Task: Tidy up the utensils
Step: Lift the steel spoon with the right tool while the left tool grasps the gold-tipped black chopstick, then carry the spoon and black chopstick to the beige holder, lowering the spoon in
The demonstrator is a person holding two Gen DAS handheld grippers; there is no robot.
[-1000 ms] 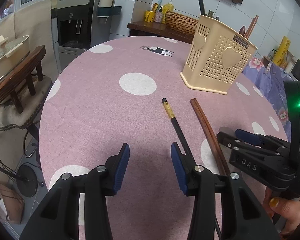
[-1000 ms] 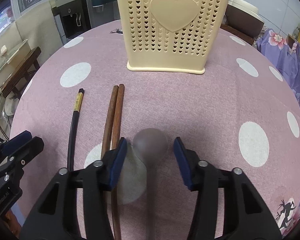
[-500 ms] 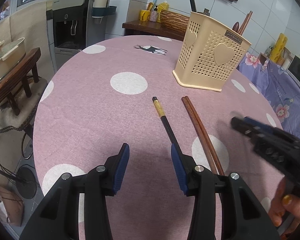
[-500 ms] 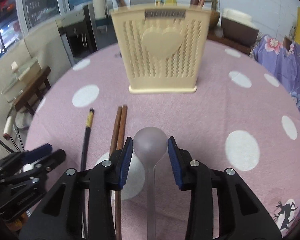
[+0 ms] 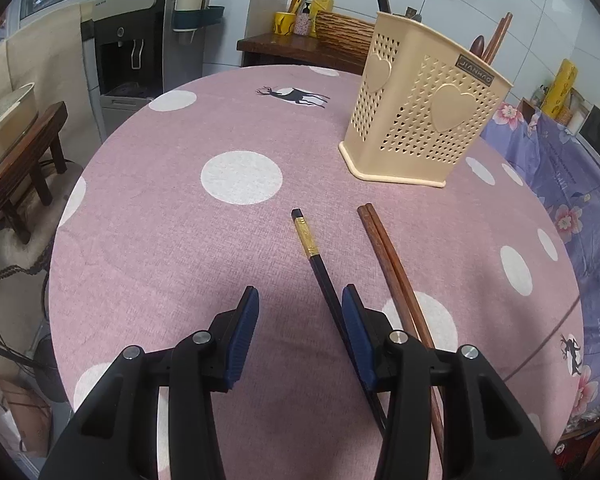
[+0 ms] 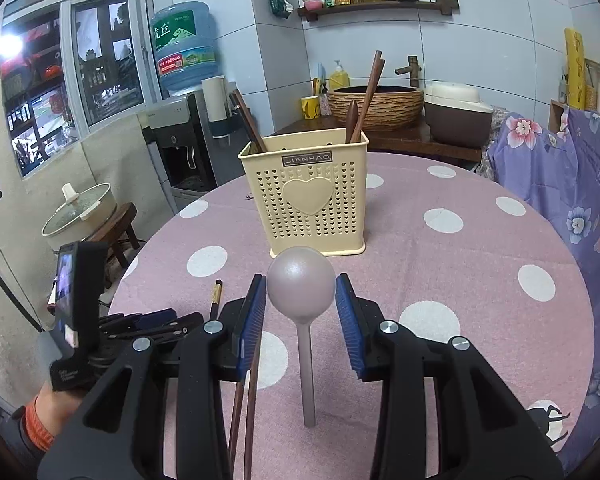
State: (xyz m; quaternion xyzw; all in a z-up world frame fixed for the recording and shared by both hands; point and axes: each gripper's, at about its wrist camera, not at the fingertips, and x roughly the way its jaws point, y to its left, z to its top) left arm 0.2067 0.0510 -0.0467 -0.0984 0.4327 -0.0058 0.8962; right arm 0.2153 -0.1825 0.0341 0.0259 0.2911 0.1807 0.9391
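My right gripper [image 6: 301, 300] is shut on a pale pink spoon [image 6: 301, 280], pads against the sides of its bowl, handle hanging back toward me above the table. Ahead stands the cream perforated utensil holder [image 6: 304, 200] [image 5: 420, 120] with wooden utensils in it. A black gold-banded chopstick [image 5: 320, 264] [image 6: 216, 294] and a brown pair of chopsticks [image 5: 388, 256] [image 6: 244, 412] lie on the pink dotted table [image 5: 160, 220]. My left gripper [image 5: 300, 308] [image 6: 140, 322] hovers open over the cloth; the black chopstick runs just inside its right finger.
A water dispenser [image 5: 140, 52] and a wooden stool with a lidded pot [image 6: 80, 212] stand off the table's left side. A floral purple cloth [image 6: 572, 184] lies to the right. Behind the table a counter holds a woven basin [image 6: 376, 106].
The right gripper's jaws closed on the spoon's bowl and lifted it off the table, tilting up toward the holder. It left the left wrist view. The left gripper drifted slightly.
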